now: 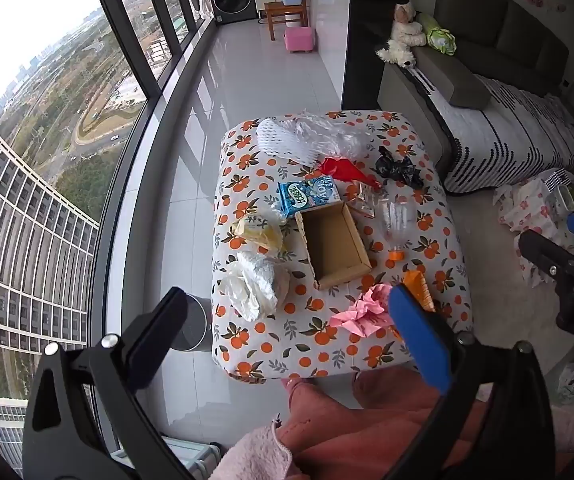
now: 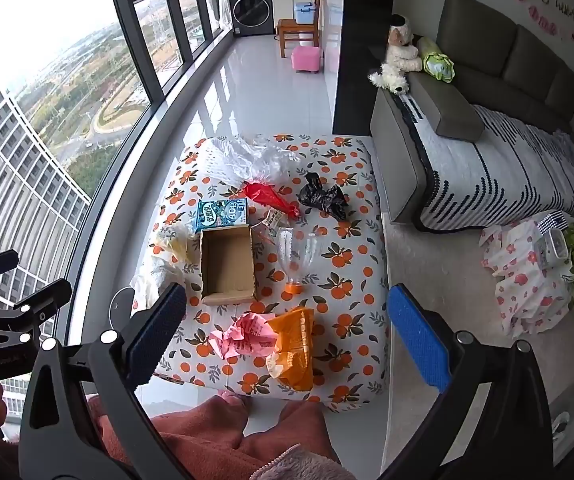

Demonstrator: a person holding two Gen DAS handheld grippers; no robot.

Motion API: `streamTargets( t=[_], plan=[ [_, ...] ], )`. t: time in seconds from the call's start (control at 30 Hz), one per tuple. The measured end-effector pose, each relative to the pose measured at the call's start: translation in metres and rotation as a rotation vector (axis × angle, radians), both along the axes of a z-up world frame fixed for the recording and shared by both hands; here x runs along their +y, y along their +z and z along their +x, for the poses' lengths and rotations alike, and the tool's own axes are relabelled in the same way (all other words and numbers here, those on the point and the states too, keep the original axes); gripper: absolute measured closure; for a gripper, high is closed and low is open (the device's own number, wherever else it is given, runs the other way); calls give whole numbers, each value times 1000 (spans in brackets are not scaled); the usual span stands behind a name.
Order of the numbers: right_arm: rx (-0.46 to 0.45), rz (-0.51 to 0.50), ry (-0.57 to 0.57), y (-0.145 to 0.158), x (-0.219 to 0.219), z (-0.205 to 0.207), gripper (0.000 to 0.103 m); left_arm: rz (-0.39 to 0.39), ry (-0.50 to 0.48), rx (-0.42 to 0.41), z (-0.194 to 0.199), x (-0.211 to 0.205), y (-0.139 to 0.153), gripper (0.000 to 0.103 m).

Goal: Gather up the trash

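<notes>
Several pieces of trash lie on a low table with an orange-print cloth (image 1: 319, 344) (image 2: 351, 280). An open cardboard box (image 1: 335, 244) (image 2: 227, 264) sits mid-table, with a blue carton (image 1: 307, 196) (image 2: 221, 212) behind it and a clear bottle with an orange cap (image 1: 395, 224) (image 2: 297, 256) to its right. Crumpled pink paper (image 1: 363, 312) (image 2: 243, 334) and an orange packet (image 2: 295, 348) lie near the front edge. My left gripper (image 1: 287, 332) hovers open and empty above the front of the table. My right gripper (image 2: 287, 332) is likewise open and empty above it.
A red bag (image 2: 267, 196), black bag (image 2: 323, 198), white foam net (image 1: 283, 140), yellowish wrapper (image 1: 257, 232) and white crumpled bag (image 1: 255, 284) also lie on the table. A round grey bin (image 1: 191, 320) stands at its left, by the window. A sofa (image 2: 487, 80) is at right. A person's knees (image 2: 227, 432) are below.
</notes>
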State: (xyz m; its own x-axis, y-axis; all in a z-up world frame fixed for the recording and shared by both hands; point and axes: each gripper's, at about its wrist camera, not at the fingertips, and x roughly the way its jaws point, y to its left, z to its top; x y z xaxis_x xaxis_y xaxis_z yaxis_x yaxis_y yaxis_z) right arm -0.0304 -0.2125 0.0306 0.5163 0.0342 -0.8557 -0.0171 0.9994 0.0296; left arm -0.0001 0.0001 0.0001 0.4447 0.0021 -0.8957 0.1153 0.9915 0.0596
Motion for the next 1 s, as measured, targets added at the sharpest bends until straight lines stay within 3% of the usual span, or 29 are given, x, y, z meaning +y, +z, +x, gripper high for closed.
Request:
streamTargets(
  t=[0.13, 0.27, 1.0],
  plan=[
    [-1, 1, 2, 1, 0, 1, 6, -35, -9, -10, -2, 6, 2, 4],
    [-5, 1, 1, 1, 0, 1, 6, 2, -14, 5, 2, -2, -2, 4],
    [-6, -1, -2, 2, -1, 1, 6, -12, -48, -13, 2, -12, 6, 4]
  ],
)
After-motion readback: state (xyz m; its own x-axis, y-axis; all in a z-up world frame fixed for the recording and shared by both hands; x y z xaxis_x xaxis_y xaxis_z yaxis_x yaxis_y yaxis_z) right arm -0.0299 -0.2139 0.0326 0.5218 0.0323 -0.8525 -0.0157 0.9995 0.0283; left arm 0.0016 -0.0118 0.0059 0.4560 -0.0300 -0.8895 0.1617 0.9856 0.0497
